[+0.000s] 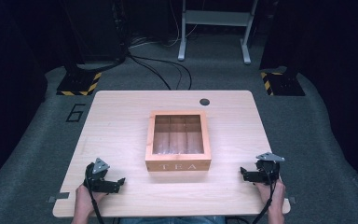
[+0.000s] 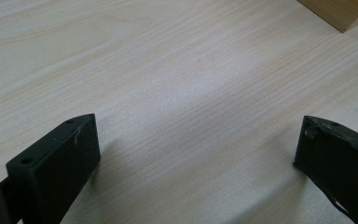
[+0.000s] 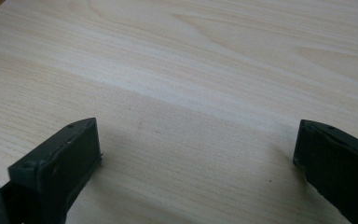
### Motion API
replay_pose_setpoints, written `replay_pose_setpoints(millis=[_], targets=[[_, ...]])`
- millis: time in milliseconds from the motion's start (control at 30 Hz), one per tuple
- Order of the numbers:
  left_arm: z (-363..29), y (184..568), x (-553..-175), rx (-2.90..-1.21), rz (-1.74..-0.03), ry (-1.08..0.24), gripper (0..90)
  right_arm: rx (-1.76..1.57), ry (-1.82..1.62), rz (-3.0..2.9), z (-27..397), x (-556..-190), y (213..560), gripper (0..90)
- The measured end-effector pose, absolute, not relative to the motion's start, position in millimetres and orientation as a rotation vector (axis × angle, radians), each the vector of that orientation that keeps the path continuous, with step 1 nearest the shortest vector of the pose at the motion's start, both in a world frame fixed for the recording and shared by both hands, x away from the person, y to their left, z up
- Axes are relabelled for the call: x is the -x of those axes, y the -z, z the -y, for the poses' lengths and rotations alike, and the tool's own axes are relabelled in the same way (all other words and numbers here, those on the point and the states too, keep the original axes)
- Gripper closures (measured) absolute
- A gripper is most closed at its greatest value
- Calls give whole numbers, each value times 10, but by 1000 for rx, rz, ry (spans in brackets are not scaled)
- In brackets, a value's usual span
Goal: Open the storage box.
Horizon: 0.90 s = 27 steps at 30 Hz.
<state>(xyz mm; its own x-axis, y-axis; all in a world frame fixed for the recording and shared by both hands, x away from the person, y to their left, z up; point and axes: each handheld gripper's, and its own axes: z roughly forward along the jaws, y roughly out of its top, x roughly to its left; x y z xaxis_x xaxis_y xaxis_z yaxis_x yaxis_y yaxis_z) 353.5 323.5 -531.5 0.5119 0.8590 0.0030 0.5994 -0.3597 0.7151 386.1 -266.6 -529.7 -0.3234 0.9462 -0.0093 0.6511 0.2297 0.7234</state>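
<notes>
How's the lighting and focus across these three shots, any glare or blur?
High view: a bright pool of light falls on the table and soft glare on the tea box lid, with dark surroundings and a slightly soft image. Left gripper view: a pale sheen crosses the wood, jaws cast faint shadows. Right gripper view: similar sheen, wood grain fairly sharp.

Overhead forward-down view; close gripper views, shared table [image 1: 121, 121].
</notes>
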Motion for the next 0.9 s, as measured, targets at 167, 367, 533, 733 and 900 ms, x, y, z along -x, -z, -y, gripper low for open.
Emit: replay_pose_setpoints(millis=[167,367,533,733,900], targets=[[-3236,5316,-3537,-2089,-1184,-507,0,-1471,-874,-2070,2670,-3872,5299,0],[-3231,5319,-3536,-2080,-1198,-515,0,-1464,-877,-2068,2667,-3877,5301,0],[-3230,5319,-3538,-2073,-1211,-533,0,-1462,-879,-2074,2672,-3878,5299,0],[-3216,5305,-3539,-2035,-1225,-527,0,-1465,-883,-2066,2673,-3876,5298,10],[-3082,5167,-3556,-1966,-1157,-481,1,-1476,-876,-2060,2669,-3871,5295,17]])
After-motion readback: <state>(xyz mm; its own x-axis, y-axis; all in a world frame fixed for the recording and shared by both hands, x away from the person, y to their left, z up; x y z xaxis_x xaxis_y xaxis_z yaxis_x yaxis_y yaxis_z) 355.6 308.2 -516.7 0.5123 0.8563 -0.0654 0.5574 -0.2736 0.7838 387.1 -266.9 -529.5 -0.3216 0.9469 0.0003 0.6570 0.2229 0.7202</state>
